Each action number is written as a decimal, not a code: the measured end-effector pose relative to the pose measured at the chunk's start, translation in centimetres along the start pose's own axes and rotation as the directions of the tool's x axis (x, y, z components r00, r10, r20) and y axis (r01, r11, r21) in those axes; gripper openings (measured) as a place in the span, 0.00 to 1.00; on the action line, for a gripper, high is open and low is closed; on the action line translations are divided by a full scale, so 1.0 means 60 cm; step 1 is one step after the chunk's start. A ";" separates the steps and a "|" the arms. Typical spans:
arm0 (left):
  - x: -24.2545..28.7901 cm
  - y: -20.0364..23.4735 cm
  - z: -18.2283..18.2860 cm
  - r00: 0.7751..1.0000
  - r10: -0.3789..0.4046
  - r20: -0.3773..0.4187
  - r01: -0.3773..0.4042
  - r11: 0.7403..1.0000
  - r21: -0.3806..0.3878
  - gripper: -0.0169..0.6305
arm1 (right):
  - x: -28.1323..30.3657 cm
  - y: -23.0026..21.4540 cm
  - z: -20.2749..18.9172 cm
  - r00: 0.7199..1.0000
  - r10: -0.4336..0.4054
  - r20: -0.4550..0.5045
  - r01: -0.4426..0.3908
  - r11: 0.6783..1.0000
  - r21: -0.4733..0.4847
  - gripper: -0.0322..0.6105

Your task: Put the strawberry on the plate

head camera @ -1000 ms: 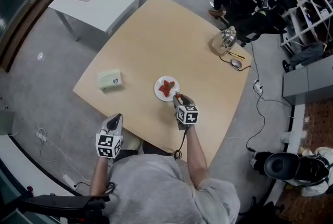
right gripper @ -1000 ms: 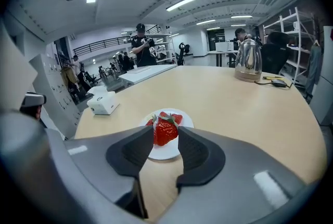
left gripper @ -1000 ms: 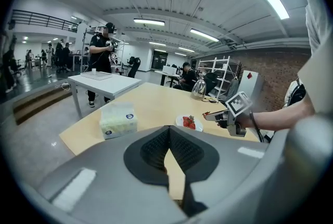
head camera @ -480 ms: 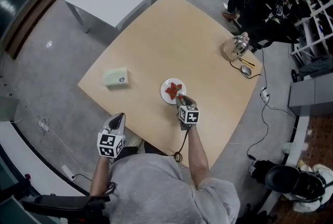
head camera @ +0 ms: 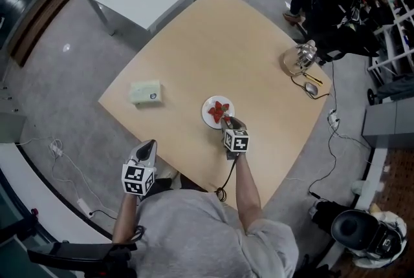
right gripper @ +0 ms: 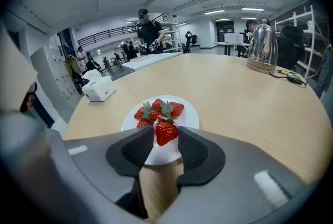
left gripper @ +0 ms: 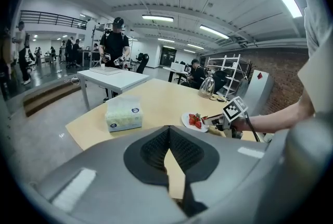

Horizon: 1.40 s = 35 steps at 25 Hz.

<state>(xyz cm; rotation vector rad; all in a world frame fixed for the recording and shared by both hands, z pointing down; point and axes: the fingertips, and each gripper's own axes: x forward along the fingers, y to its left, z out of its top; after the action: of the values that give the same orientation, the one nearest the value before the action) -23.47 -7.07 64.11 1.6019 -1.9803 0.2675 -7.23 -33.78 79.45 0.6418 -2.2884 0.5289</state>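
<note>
With the fingers (right gripper: 193, 151) of the right gripper (right gripper: 165, 135) clamped on the strawberry (right gripper: 166, 132) just over the near rim of the plate (right gripper: 191, 112), lower it onto bare plate beside the other strawberries (right gripper: 156, 108), then part the fingers slowly so it does not roll onto the surface (right gripper: 250, 92).

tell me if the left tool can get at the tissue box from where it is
Probably yes. The left tool hangs shut and empty by the table's near edge, with nothing standing between it and the tissue box. The right tool is off at the plate.
</note>
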 end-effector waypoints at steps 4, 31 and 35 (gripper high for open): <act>-0.001 0.000 -0.006 1.000 0.011 -0.006 -0.011 1.000 -0.006 0.06 | 0.009 0.001 -0.004 1.000 0.009 -0.013 -0.009 1.000 -0.014 0.29; -0.010 0.003 -0.018 0.999 0.030 -0.016 -0.030 0.999 -0.024 0.06 | 0.022 -0.001 -0.007 1.000 0.017 -0.003 -0.017 1.000 0.007 0.30; -0.012 0.000 -0.013 0.999 0.030 -0.014 -0.030 0.999 -0.025 0.06 | 0.016 -0.003 -0.001 1.000 0.018 -0.001 -0.018 1.000 0.008 0.31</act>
<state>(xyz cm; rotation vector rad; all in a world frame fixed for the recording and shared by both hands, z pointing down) -23.14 -6.07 64.37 1.5517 -1.9911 0.2640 -7.72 -34.15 80.20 0.6251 -2.2946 0.5471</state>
